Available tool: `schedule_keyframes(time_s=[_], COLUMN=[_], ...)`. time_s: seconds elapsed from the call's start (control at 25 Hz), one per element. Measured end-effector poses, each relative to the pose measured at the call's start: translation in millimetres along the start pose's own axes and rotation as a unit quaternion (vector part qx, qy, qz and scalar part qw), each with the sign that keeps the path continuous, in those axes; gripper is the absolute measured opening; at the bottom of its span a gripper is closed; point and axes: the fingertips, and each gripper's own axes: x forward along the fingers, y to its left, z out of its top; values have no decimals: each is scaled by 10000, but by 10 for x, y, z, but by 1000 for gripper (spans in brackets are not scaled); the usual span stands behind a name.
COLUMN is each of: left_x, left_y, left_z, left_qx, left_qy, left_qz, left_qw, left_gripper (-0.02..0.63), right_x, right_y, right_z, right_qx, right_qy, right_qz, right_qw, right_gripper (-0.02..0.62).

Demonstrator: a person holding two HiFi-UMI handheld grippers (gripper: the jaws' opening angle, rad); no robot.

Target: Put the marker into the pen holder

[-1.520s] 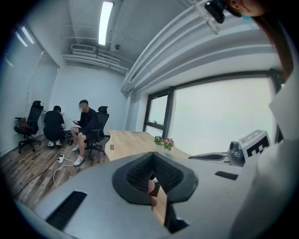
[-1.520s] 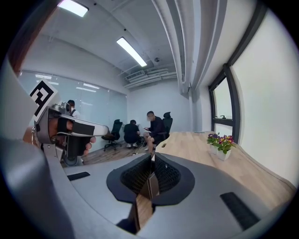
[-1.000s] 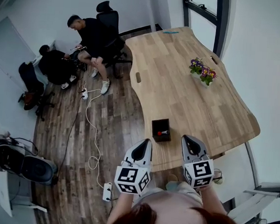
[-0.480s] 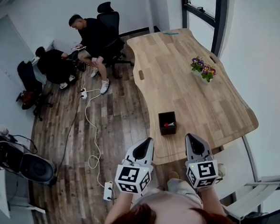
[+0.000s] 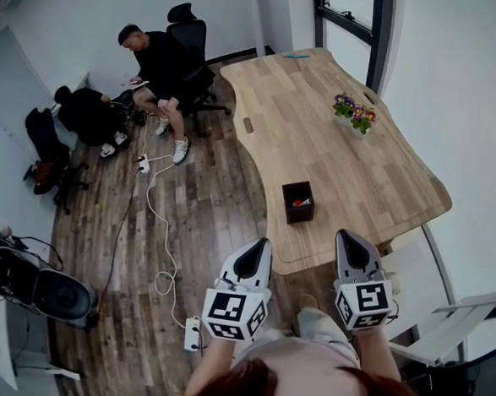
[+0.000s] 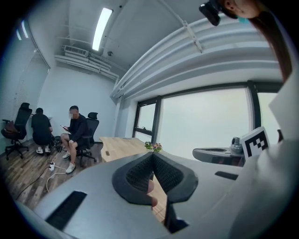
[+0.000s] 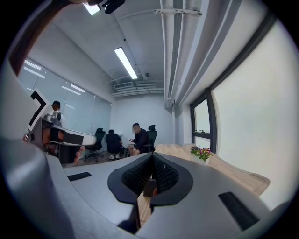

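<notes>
Both closed: left tongs (image 5: 257, 251), right tongs (image 5: 351, 245); marker (image 5: 299, 202) seemingly inside pen holder (image 5: 298, 217).

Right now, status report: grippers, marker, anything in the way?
Left gripper, right gripper: jaws shut, empty. Marker in the pen holder on the table, red end showing. Flower pot stands well beyond it.

My head view looks steeply down from high above the desk (image 5: 351, 175). The 2 gripper views sit low, looking level past their jaws; all 3 catch the desk and flowers (image 5: 353, 114).
</notes>
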Motion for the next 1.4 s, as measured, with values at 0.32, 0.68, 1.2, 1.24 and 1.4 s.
schedule_keyframes(time_s=[0.32, 0.68, 1.2, 1.24, 1.4], left_x=[-212, -319, -332, -323, -280], left_y=[-46, -18, 30, 25, -3], left_z=[-14, -8, 36, 42, 19], left_qx=[1, 116, 175, 173, 189], left_qy=[-39, -92, -168, -172, -160], left_qz=[-61, -81, -56, -71, -105], left_qw=[10000, 9999, 9997, 9997, 9996], left_gripper=[2, 2, 2, 2, 2], right_x=[-225, -326, -319, -311, -309], right_y=[102, 165, 147, 147, 147], right_z=[33, 61, 49, 53, 25], right_qx=[-52, -164, -240, -272, -392], right_qy=[-51, -140, -96, -88, -42], right_qz=[-159, -308, -418, -421, -415], right_qw=[9998, 9993, 9988, 9987, 9984], right_gripper=[0, 0, 0, 0, 0])
